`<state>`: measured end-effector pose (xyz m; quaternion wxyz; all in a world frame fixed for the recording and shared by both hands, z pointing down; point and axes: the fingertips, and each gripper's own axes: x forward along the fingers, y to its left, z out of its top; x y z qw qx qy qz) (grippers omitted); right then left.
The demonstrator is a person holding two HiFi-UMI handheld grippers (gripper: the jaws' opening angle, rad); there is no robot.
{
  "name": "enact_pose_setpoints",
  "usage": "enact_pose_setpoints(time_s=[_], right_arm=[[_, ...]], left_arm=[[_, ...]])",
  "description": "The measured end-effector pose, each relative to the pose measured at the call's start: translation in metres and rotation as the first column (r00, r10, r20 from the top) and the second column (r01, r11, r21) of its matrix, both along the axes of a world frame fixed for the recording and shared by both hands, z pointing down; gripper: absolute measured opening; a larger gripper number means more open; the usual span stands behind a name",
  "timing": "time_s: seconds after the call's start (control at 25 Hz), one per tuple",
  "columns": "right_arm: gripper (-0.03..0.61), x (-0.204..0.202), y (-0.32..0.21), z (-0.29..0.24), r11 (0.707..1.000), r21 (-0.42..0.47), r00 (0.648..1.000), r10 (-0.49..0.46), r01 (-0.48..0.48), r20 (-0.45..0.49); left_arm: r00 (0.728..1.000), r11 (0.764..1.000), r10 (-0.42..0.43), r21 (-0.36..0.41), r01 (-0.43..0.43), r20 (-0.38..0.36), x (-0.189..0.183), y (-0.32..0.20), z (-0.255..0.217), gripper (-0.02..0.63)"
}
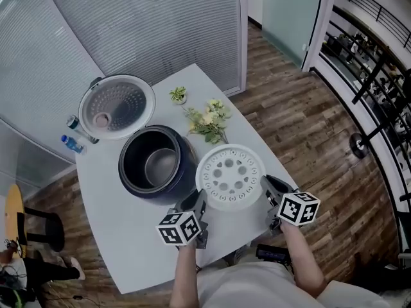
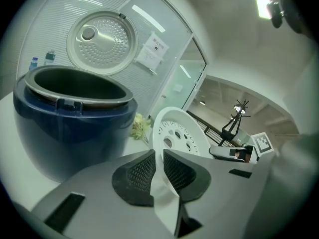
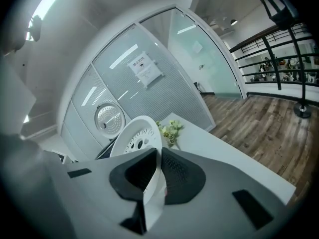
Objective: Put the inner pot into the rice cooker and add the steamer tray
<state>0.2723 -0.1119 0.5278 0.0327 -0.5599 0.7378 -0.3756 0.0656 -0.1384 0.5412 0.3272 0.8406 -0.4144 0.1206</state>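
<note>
Left gripper (image 1: pixel 198 202) and right gripper (image 1: pixel 269 187) are pinching the steamer tray (image 1: pixel 230 175) by opposite rims, jaws closed on it, at 3 o'clock from the rice cooker (image 1: pixel 142 190). Inner pot (image 1: pixel 161 166) is already sitting inside. Advice: be keeping the tray level, centring it, lowering evenly.

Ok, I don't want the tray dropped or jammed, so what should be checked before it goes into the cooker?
1. Inner pot seated in rice cooker: ok.
2. Lid swung open, clear of the opening: ok.
3. Left gripper shut on steamer tray rim: ok.
4. Right gripper shut on the opposite rim: ok.
5. Tray centred over the pot: not ok, it is beside the cooker.
6. Tray held level: cannot tell.
</note>
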Motion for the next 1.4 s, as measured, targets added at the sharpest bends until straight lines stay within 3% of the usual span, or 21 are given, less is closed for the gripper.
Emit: enact_pose_setpoints(time_s=[0.72,1.4], right_arm=[[0.043,-0.028,-0.01,-0.057,0.99,0.131,0.998,-0.057,0.053,0.024],[0.043,-0.056,-0.022,-0.094,0.971,0.207,0.988,-0.136,0.12,0.067]], left_arm=[[0.997,0.984,-0.058,0.163,0.066,-0.05,-0.03,-0.003,-0.06,0.052],[0.99,0.965,-0.126,0.226,0.136,-0.058,-0.059,0.001,-0.096,0.052]])
